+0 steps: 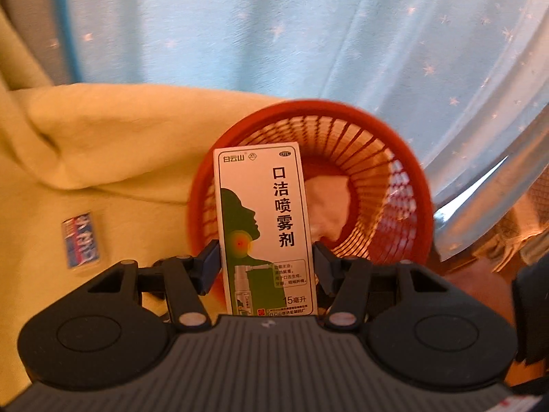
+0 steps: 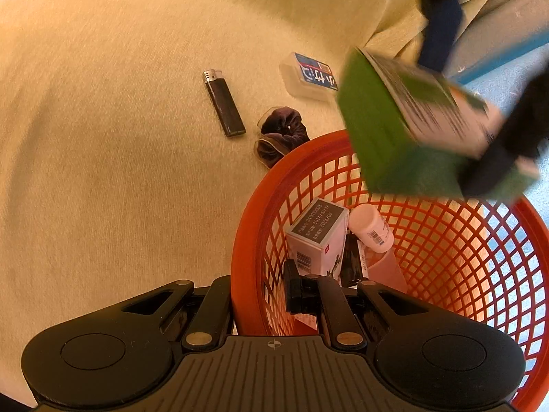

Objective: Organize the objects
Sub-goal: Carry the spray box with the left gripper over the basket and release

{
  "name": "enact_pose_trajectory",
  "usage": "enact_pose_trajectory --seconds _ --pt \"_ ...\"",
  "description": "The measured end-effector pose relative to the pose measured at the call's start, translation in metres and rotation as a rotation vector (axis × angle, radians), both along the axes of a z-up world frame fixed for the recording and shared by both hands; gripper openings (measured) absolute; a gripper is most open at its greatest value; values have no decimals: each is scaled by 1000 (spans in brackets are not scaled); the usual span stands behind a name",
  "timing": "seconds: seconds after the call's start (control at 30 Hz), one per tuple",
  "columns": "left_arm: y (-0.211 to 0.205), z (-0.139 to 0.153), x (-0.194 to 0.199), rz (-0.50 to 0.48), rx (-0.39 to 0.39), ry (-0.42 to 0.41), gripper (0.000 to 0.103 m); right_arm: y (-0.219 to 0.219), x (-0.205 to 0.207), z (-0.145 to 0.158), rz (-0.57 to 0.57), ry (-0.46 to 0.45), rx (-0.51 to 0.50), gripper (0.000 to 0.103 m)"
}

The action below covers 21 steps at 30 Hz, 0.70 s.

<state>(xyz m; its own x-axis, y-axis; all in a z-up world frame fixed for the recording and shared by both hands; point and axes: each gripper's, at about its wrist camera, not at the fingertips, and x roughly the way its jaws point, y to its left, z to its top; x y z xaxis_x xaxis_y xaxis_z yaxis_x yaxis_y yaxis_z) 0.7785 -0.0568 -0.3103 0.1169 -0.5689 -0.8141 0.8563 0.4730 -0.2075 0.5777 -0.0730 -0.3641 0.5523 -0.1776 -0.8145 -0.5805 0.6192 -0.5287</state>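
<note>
Left gripper point(image 1: 266, 257) clamps spray box point(image 1: 262, 230) above red basket point(image 2: 446, 240), right gripper point(image 2: 260, 292) pinches the basket rim; an early release could bounce the box off that rim.

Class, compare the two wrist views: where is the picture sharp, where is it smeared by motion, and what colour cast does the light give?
Left wrist view: the white-and-green spray carton held in the left tool is crisp, while the red plastic basket is smeared. Right wrist view: the same carton blurs over the basket, the black lighter stays sharp, and a warm yellow-orange cast tints the cream cloth.
</note>
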Motion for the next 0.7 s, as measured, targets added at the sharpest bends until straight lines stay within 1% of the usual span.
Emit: enact_pose_trajectory --seconds 0.07,0.17,0.23,0.37,0.43,0.6,0.7 --pt "-6 4 4 17 -51 7 60 0 -1 -1 0 -2 2 6" --pt "-4 14 10 62 -115 13 60 1 -2 -1 2 -2 3 6" --pt "3 16 13 95 -125 6 60 1 -1 0 -5 -2 9 6" --pt "26 13 19 176 -85 -30 60 1 0 1 -6 -1 12 7" --pt "42 10 21 221 -64 -35 60 0 1 0 -5 -2 13 7" --pt "83 -8 27 350 17 -60 60 0 1 0 -6 -1 12 7" --pt "107 -17 25 409 71 -75 60 1 0 0 -5 0 11 7"
